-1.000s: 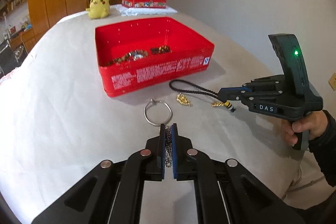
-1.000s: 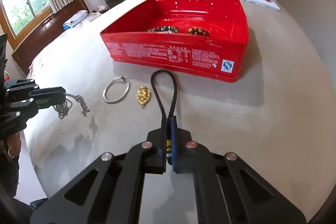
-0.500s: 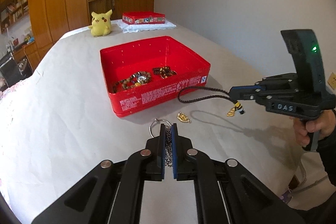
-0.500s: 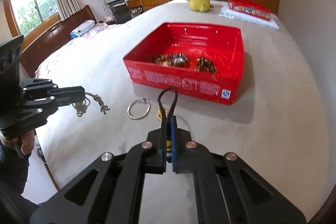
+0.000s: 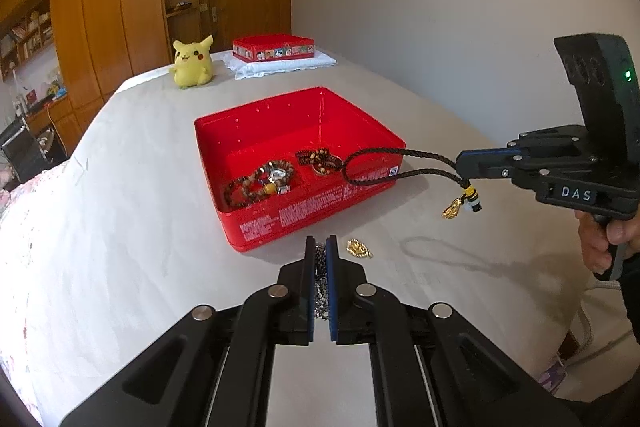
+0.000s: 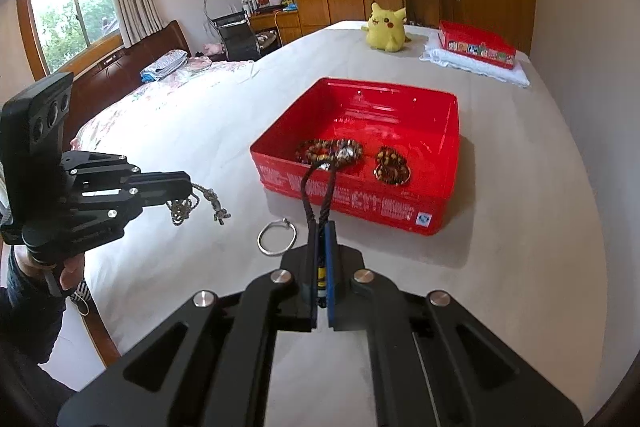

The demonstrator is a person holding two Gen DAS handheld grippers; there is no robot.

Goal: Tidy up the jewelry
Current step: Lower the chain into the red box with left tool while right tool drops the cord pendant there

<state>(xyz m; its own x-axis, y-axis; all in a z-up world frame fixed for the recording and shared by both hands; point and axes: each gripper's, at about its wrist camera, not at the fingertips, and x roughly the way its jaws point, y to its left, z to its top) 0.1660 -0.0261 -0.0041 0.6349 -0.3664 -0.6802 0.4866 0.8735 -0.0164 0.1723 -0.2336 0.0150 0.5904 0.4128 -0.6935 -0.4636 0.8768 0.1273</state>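
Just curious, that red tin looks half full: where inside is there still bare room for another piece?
Inside the red tin, the back half toward the yellow plush toy is bare. The front is crowded: the bead bracelets sit by the near wall, with a smaller coiled bracelet beside them.

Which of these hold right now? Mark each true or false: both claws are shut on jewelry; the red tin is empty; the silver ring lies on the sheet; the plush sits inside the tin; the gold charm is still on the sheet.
1. Both claws are shut on jewelry. True: the left claw pinches a silver chain, the right claw a dark cord.
2. The red tin is empty. False: bead bracelets lie in it.
3. The silver ring lies on the sheet. True.
4. The plush sits inside the tin. False: it sits beyond it.
5. The gold charm is on the sheet. True.
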